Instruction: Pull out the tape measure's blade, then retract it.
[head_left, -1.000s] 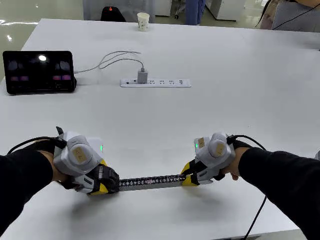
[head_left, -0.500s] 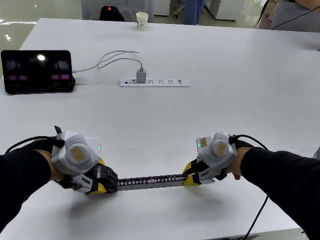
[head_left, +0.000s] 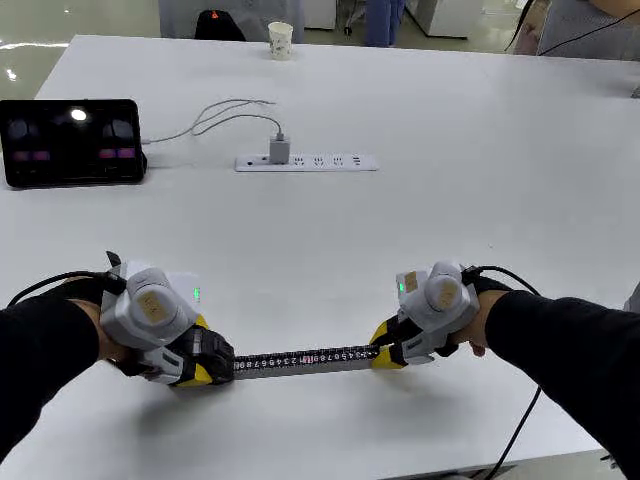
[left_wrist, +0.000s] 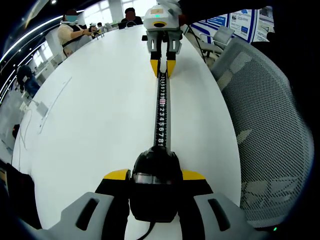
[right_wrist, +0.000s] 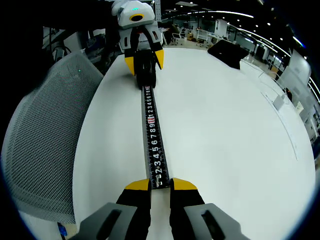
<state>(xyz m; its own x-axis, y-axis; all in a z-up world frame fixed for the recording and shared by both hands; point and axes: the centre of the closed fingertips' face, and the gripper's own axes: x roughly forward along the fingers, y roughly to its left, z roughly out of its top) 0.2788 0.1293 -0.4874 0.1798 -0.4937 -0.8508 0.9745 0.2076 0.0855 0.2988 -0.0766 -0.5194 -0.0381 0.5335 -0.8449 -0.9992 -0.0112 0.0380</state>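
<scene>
A black tape measure case (head_left: 212, 360) sits low over the white table near its front edge, clamped between the jaws of my left gripper (head_left: 205, 362). The same case (left_wrist: 155, 182) fills the space between the yellow-tipped fingers in the left gripper view. Its numbered blade (head_left: 305, 358) runs out to the right, flat along the table, to my right gripper (head_left: 384, 352), which is shut on the blade's end. In the right gripper view the blade (right_wrist: 151, 140) stretches away from my right gripper (right_wrist: 161, 186) toward the case (right_wrist: 144, 70).
A white power strip (head_left: 305, 162) with a plugged charger and cable lies mid-table. A dark tablet (head_left: 70, 141) stands at the left. A paper cup (head_left: 280, 40) is at the far edge. A mesh chair (left_wrist: 270, 140) stands by the table's near edge.
The right gripper has drawn slightly further right with the blade end, so a little more blade shows between the grippers. The left gripper keeps its hold on the case.
</scene>
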